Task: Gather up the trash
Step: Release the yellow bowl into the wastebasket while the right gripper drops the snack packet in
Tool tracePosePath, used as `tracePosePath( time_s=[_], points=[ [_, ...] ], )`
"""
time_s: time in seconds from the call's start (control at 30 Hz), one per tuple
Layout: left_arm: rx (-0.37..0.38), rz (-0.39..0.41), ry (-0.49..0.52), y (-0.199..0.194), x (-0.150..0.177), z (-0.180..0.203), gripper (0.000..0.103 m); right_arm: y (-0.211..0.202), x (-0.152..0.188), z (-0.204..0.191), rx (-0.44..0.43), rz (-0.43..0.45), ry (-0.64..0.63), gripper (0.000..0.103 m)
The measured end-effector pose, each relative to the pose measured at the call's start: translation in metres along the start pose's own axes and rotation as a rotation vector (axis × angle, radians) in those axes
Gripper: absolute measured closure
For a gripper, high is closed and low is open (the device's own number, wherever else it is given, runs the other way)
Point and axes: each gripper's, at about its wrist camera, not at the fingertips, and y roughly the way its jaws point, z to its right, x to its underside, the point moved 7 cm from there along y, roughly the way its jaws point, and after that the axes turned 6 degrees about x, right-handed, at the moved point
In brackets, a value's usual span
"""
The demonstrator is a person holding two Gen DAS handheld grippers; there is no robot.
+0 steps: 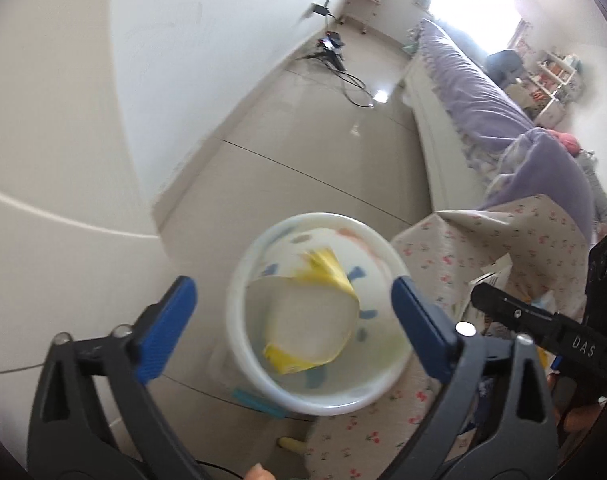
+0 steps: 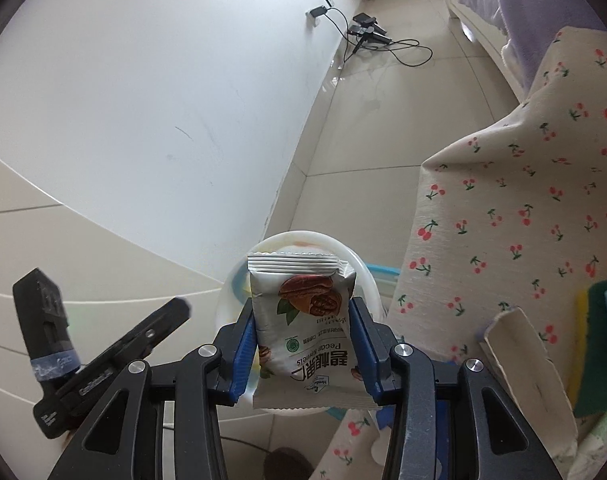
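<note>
A white round trash bin (image 1: 367, 396) stands on the floor beside the table, with a yellow wrapper (image 1: 323, 276) inside. My left gripper (image 1: 293, 320) is open above the bin, blue pads on either side of its rim. My right gripper (image 2: 301, 344) is shut on a white pecan kernels snack packet (image 2: 303, 328) and holds it over the same bin (image 2: 303, 240). The right gripper also shows in the left wrist view (image 1: 543, 324) at the right. The left gripper shows in the right wrist view (image 2: 103, 352) at the lower left.
A table with a cherry-print cloth (image 2: 503, 220) stands right of the bin, with a torn cardboard piece (image 2: 523, 360) and a green sponge (image 2: 599, 360) on it. A bed with purple bedding (image 1: 483, 92) lies beyond. Cables and chargers (image 2: 367, 36) lie by the wall.
</note>
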Motion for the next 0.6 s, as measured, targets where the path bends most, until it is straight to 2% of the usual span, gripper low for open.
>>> tracePosePath(
  time_s=[0.2,0.33,0.4,0.43,0.47,0.6],
  points=[
    [-0.092,0.013,0.041,-0.016,0.002,-0.022,0.001,0.011,-0.002,-0.006,-0.017,-0.004,0.011,0.056],
    [-0.115,0.009,0.052,-0.023,0.006,-0.031,0.001,0.012,-0.002,-0.012,-0.032,0.001,0.008,0.054],
    [-0.121,0.009,0.054,-0.027,0.008,-0.034,0.001,0.012,-0.003,-0.015,-0.046,0.006,0.011,0.036],
    [-0.122,0.009,0.054,-0.029,0.008,-0.035,0.001,0.010,-0.004,-0.016,-0.045,0.013,0.017,0.020],
    [-0.120,0.009,0.054,-0.030,0.009,-0.034,0.001,0.009,-0.005,-0.017,-0.040,0.015,0.019,0.015],
    [-0.122,0.012,0.070,-0.034,0.010,-0.030,0.001,-0.006,-0.007,-0.021,-0.021,0.046,0.008,0.015]
  ],
)
